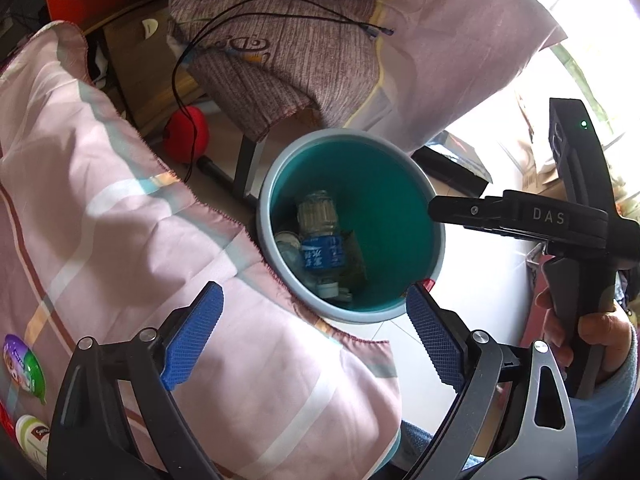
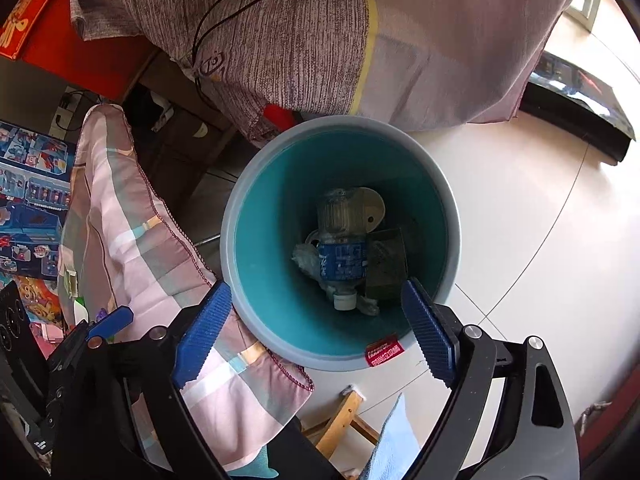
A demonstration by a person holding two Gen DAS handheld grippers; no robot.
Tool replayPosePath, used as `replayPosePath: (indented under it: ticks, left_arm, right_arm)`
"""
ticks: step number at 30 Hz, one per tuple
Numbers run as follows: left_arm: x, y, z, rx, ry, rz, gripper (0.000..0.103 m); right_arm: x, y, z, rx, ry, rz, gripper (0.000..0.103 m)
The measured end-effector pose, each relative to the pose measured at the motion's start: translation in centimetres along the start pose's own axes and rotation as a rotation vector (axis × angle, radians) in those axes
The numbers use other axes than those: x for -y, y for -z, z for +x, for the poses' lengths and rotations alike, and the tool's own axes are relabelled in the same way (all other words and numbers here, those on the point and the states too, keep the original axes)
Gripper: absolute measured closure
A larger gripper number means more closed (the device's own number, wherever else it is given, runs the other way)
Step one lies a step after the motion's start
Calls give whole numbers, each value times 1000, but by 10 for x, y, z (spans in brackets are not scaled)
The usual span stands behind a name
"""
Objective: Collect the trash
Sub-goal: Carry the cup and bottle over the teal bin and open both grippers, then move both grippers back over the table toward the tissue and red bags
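A round bin [image 1: 400, 152] [image 2: 440, 184], grey outside and teal inside, stands on the pale floor. Inside lie a clear plastic bottle with a blue label [image 1: 322, 256] [image 2: 342, 258], crumpled plastic and a brown card piece [image 2: 386, 264]. My left gripper [image 1: 316, 338] is open and empty, above the bin's near rim. My right gripper [image 2: 316, 334] is open and empty, above the bin. The right gripper also shows from the side in the left wrist view [image 1: 520, 216], over the bin's right rim.
A pink checked cloth [image 1: 120, 220] [image 2: 132, 216] drapes at the left, touching the bin. A purple-grey cloth with a black cable [image 1: 280, 40] [image 2: 280, 32] hangs behind. A red ball [image 1: 186, 134], wooden furniture and small packets [image 1: 24, 364] lie at left. A wooden stool leg [image 2: 340, 420] stands below.
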State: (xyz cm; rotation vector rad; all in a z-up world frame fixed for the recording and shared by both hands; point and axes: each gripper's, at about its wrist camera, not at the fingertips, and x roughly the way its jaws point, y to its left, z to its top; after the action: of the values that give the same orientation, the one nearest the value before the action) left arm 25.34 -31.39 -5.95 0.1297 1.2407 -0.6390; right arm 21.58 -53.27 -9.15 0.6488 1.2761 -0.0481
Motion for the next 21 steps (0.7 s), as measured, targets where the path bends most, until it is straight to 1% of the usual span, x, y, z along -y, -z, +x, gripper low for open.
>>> replayPosePath:
  ticks: [5, 11, 16, 21]
  left_arm:
    - [-8, 8, -12, 22, 1, -16, 10]
    - [-19, 19, -32, 50, -1, -40, 9]
    - [-36, 35, -55, 87, -8, -77, 8]
    - [-60, 55, -79, 126, -24, -122, 7]
  right_arm:
    - [-10, 7, -3, -5, 25, -8, 17]
    - [-31, 17, -14, 6, 56, -51, 17]
    - [-61, 29, -20, 12, 66, -112, 17]
    - [-100, 44, -20, 7, 66, -181, 17]
